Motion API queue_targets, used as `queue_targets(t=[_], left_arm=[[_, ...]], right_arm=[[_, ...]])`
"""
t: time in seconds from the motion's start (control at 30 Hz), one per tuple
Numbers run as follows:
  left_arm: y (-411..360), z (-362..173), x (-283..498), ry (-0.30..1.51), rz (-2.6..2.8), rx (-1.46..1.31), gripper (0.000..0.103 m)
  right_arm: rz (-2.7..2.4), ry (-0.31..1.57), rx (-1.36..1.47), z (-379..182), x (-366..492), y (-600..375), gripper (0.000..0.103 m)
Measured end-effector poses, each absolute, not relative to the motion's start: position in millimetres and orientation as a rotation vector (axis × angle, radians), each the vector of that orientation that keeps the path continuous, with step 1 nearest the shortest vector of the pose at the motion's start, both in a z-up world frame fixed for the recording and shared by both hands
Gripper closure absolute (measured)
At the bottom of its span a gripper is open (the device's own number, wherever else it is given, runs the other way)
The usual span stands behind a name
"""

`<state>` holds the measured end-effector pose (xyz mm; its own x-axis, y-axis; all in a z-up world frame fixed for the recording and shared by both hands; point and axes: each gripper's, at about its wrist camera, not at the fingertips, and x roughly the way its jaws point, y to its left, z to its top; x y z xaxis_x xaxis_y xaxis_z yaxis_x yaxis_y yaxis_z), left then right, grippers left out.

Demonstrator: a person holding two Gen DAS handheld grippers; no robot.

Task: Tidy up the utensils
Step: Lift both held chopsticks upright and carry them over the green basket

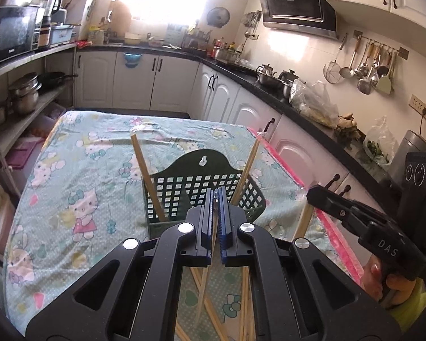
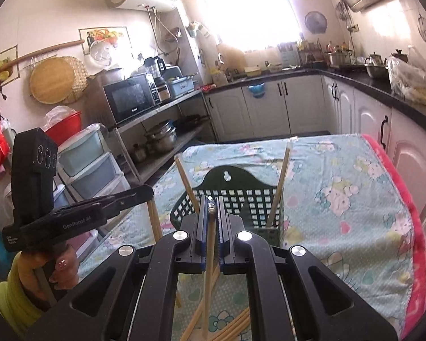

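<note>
Chopsticks are the business here: each tool carries one, and both hover just short of the green lattice holder (image 1: pixel 201 199), which stands near the middle of the tabletop (image 1: pixel 71 170) with two chopsticks already leaning in it, one at its left corner (image 1: pixel 147 176) and one at its right (image 1: pixel 248 167). The left tool (image 1: pixel 215 196) is clamped on a chopstick (image 1: pixel 204 281) that hangs down below its fingers. The right tool (image 2: pixel 211 203) is likewise closed on a chopstick (image 2: pixel 208 270). More loose chopsticks (image 2: pixel 230 326) lie on the cloth at the tabletop's near edge. By my reading, the step is delivery; next, each stick's lower end must clear the holder's front rim before release.
</note>
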<state>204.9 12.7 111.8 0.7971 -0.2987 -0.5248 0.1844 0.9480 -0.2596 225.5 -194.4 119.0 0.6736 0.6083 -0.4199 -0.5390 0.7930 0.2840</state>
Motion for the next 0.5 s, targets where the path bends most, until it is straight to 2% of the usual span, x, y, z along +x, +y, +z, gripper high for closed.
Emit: queue_targets(t=[0.5], left_arm=[[6.1, 149.7, 209.2, 0.514, -0.282, -0.180, 0.102]], right_arm=[[0.628, 0.422, 0.167, 152.8, 229.5, -203.3, 0.097]])
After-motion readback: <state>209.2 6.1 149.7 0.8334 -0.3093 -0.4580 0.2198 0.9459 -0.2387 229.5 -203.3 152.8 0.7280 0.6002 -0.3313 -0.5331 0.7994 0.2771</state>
